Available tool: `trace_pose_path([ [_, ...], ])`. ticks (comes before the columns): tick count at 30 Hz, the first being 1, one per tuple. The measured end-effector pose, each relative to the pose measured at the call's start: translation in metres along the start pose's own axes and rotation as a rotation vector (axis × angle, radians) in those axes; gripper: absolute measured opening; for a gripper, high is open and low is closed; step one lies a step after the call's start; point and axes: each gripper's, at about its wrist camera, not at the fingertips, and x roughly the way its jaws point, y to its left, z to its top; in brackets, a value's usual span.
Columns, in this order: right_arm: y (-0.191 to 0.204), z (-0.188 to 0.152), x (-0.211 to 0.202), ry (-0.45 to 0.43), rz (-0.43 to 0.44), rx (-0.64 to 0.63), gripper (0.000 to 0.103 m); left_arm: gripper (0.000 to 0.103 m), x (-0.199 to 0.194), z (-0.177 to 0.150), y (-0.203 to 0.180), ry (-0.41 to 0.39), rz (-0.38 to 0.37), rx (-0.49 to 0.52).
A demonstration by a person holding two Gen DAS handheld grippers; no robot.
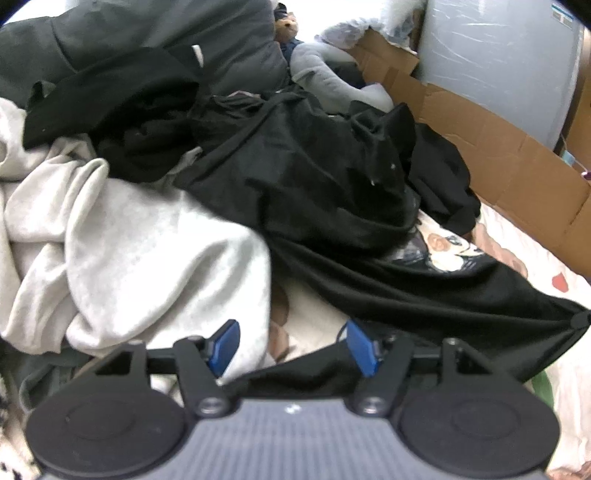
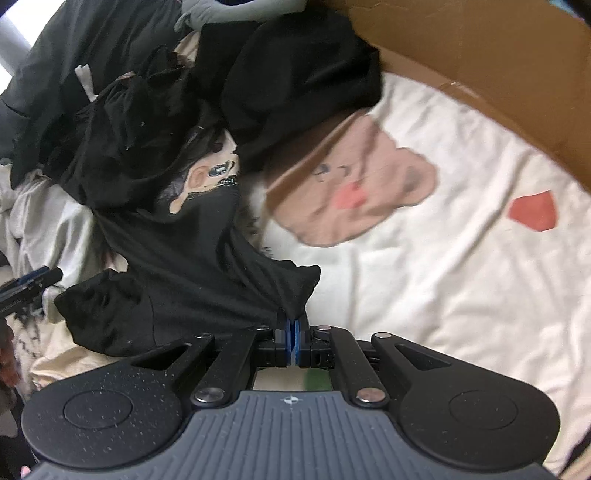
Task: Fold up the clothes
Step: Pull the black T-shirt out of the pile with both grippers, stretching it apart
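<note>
One black shirt [image 2: 207, 258] edge pinched in right claw [image 2: 293, 332].

No text can be read with certainty in either view. A label [image 1: 563, 16] on the plastic-wrapped grey panel [image 1: 495, 62] at the upper right of the left wrist view is too blurred to read, as is the white lettering on the black tool [image 2: 26, 291] at the left edge of the right wrist view.

bare sheet [image 2: 443, 295] rightward passable; clothes pile [image 2: 147, 129] left, cardboard [image 2: 498, 74] behind.
</note>
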Motion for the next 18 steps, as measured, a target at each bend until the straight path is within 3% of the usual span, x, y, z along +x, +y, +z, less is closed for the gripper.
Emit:
trace_pose_path([
  [10,-0.047,-0.010,-0.041,-0.040,-0.103,0.081,0.000,0.073,0.020,0.020,-0.002,-0.011,0.009,0.010],
  [13,-0.062,-0.015,-0.050,-0.055,-0.124,0.108,0.000,0.087,0.026,0.025,-0.004,-0.022,0.028,0.025],
  [18,-0.093,-0.025,-0.071,-0.087,-0.193,0.173,0.000,0.088,0.048,0.033,-0.012,0.002,0.051,0.062],
])
